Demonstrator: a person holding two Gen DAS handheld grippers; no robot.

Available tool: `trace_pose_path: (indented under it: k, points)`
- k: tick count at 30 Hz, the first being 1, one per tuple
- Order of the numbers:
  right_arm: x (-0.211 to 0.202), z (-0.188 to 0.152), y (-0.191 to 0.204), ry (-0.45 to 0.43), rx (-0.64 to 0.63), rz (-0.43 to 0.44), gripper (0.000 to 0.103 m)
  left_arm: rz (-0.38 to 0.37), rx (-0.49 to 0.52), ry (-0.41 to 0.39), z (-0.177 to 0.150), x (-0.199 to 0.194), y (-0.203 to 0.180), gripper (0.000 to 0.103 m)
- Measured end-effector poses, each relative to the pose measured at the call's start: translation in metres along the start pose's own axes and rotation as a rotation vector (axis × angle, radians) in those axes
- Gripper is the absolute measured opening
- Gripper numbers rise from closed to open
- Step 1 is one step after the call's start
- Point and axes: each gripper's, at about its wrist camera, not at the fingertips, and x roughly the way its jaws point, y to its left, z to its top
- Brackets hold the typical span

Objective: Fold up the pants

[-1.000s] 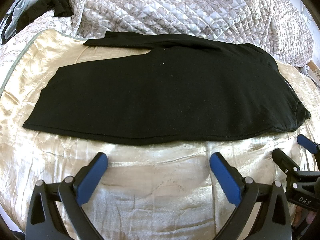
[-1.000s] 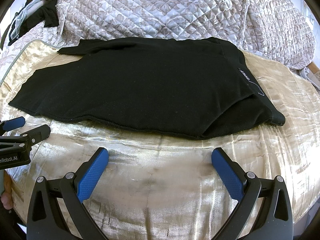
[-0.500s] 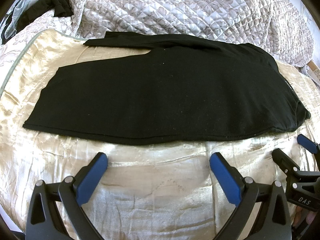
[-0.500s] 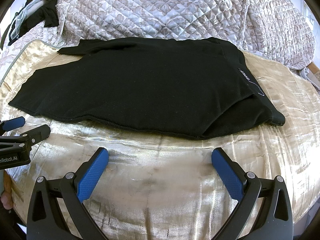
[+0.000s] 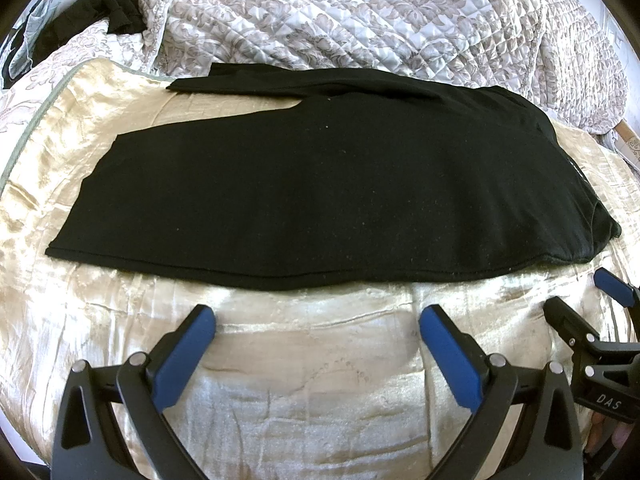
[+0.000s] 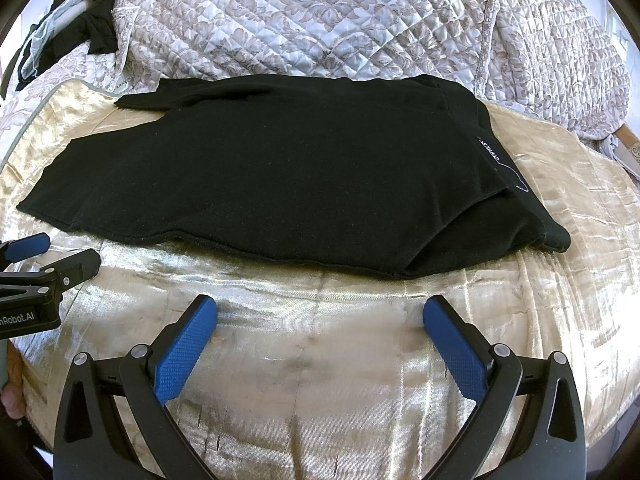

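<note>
The black pants [image 5: 320, 184] lie flat on a gold satin cover [image 5: 312, 396], legs to the left and waistband to the right, one leg partly over the other. They also show in the right wrist view [image 6: 288, 176], with a white-lettered label [image 6: 490, 152] near the waistband. My left gripper [image 5: 316, 320] is open and empty, a little short of the pants' near edge. My right gripper [image 6: 320, 312] is open and empty, just short of the near edge toward the waistband. Each gripper appears in the other's view: the right one [image 5: 580, 300], the left one [image 6: 60, 252].
A quilted grey floral bedspread [image 5: 360, 12] is bunched behind the pants. Dark clothes [image 5: 92, 12] lie at the far left corner. The gold cover [image 6: 560, 184] extends past the pants on all sides. A patterned object [image 6: 628, 148] sits at the far right edge.
</note>
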Motion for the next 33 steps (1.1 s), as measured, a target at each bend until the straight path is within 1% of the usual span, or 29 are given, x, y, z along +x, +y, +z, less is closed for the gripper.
trace_pose_path:
  k: [22,26,33]
  points:
    - [0.0031,0.0009,-0.0020,0.012,0.005,0.007,0.103,-0.003,-0.005,-0.006,0.0018,-0.0029,-0.0009,0.103]
    - [0.0052,0.0015,-0.0018,0.027,0.008,0.015,0.103,-0.007,-0.006,-0.013,0.0018,-0.0025,-0.0003,0.103]
    - [0.0061,0.0060,-0.0042,0.083,-0.003,0.034,0.103,-0.001,0.000,-0.005,0.0017,-0.0038,0.0032,0.103]
